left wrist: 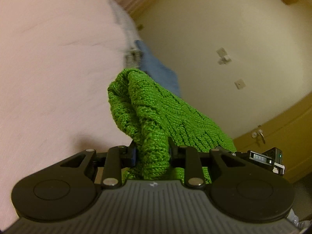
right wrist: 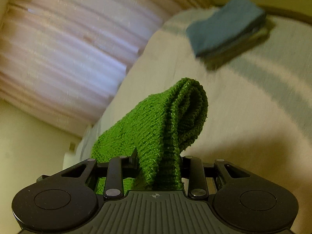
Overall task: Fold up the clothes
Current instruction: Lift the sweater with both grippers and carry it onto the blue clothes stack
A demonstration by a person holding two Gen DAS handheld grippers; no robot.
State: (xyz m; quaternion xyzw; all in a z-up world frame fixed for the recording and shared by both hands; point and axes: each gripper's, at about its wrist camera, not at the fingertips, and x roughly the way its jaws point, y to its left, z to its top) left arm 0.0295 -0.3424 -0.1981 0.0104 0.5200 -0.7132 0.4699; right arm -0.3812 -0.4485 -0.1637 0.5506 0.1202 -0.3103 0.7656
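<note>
A green knitted garment (left wrist: 154,113) is bunched between the jaws of my left gripper (left wrist: 152,154), which is shut on it. The knit drapes to the right, lifted above the pale pink bed (left wrist: 48,68). My right gripper (right wrist: 159,165) is shut on another part of the same green knit (right wrist: 161,120), which folds over above the jaws. Both grippers' fingertips are hidden inside the cloth. The right wrist view is motion-blurred.
A folded blue cloth (right wrist: 226,27) lies on the bed (right wrist: 234,107) ahead of the right gripper; it also shows in the left wrist view (left wrist: 158,66). A cream wall (left wrist: 224,39), a yellow wooden cabinet with a key (left wrist: 259,136) and a curtain (right wrist: 58,48) surround the bed.
</note>
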